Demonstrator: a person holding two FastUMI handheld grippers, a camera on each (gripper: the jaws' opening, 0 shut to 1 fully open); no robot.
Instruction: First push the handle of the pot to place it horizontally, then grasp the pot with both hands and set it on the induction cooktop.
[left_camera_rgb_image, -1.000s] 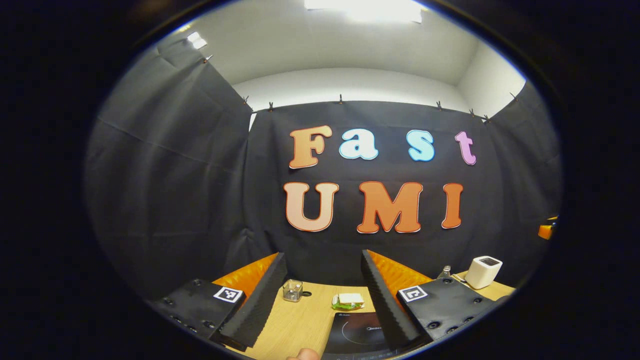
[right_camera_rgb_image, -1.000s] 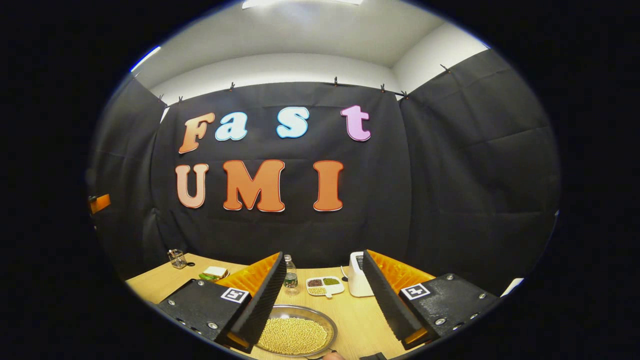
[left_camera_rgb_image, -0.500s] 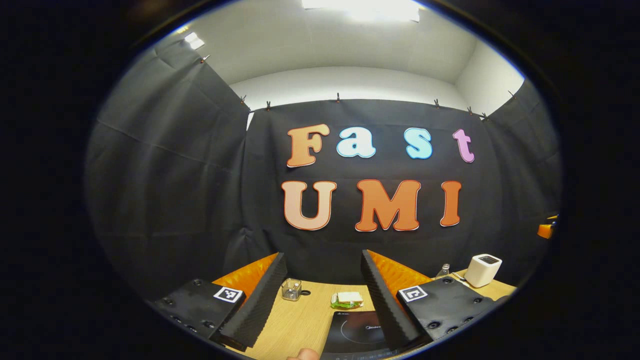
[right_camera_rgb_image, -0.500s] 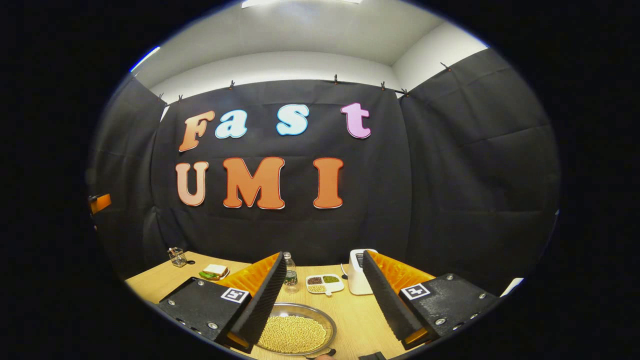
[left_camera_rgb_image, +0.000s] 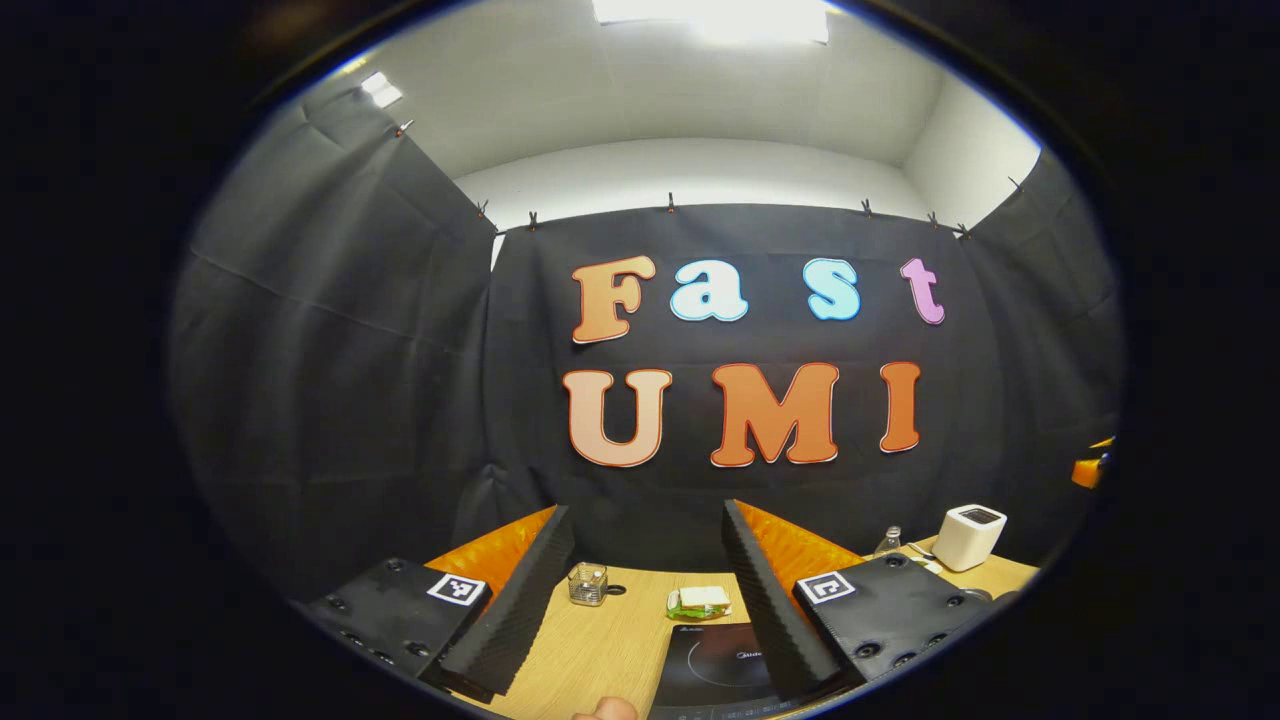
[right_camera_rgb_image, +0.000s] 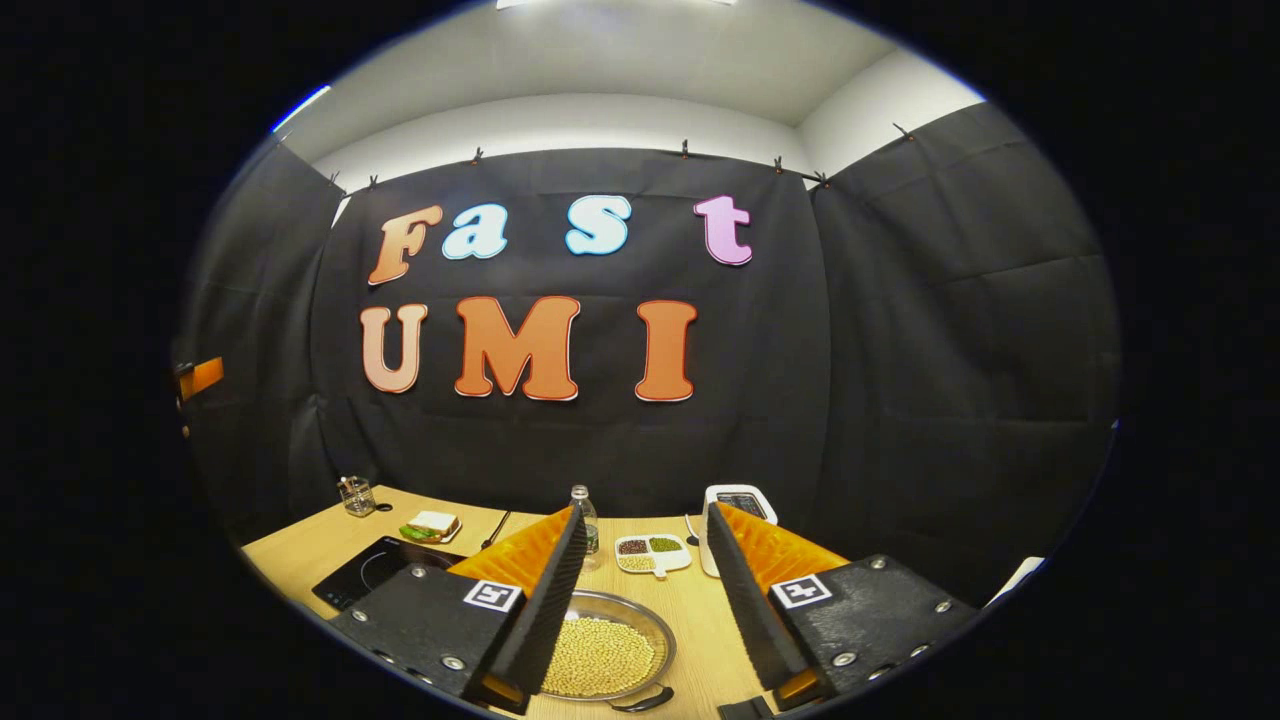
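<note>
One pot (right_camera_rgb_image: 603, 655), full of pale beans, sits low in the right gripper view between the spread, empty fingers of the right gripper (right_camera_rgb_image: 637, 590), with its dark handle (right_camera_rgb_image: 640, 703) at the bottom edge. One induction cooktop (right_camera_rgb_image: 368, 574) lies at lower left there. The left gripper view shows the left gripper (left_camera_rgb_image: 645, 590) gaping empty over that cooktop (left_camera_rgb_image: 715, 665). Each view shows one sandwich (left_camera_rgb_image: 700, 602), one glass jar (left_camera_rgb_image: 587, 583), one white appliance (left_camera_rgb_image: 968, 536); the right view adds one sectioned dish (right_camera_rgb_image: 652, 553).

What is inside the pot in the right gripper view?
The pot holds a layer of pale yellow beans covering its bottom. Its left part is hidden behind the right tool's left finger.
</note>
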